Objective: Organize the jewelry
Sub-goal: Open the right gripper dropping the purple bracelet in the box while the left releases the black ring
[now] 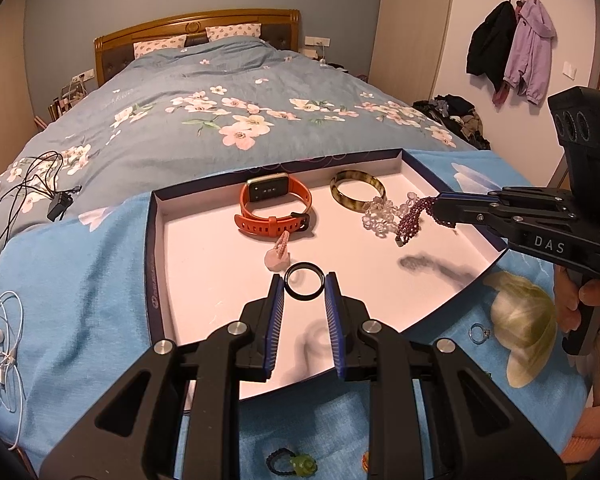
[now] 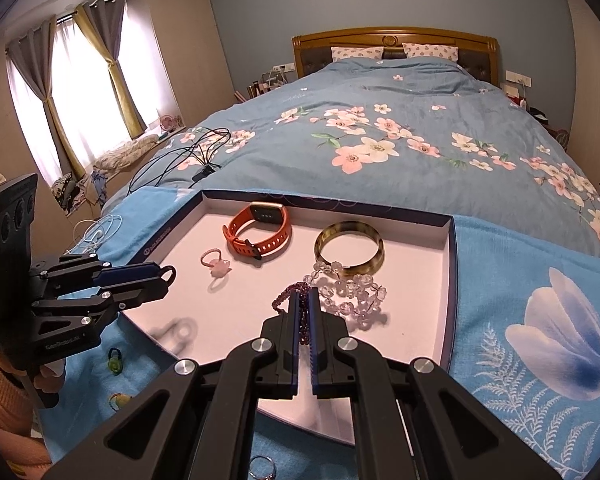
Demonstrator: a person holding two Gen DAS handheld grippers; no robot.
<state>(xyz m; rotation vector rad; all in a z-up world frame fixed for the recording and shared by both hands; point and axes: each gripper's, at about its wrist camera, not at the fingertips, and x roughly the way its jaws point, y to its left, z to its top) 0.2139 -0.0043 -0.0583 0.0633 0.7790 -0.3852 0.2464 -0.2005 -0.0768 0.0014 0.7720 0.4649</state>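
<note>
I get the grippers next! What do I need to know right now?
Left gripper: shut on the black ring, above the tray.
Right gripper: shut on the purple bead bracelet, over the tray.
Done, in the tray: orange smartwatch, bangle, clear bead bracelet, pink ring.
Left: set both down, then fetch the silver ring, green ring and pale green piece from the blue towel.

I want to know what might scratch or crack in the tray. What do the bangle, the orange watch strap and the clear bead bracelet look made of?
Bangle: glossy, mottled amber-brown, slightly translucent; looks like horn, resin or stone, cannot tell which.
Orange watch strap: matte, flexible, punched with holes; likely silicone.
Clear bead bracelet: transparent, shiny round beads; glass, crystal or acrylic.
</note>
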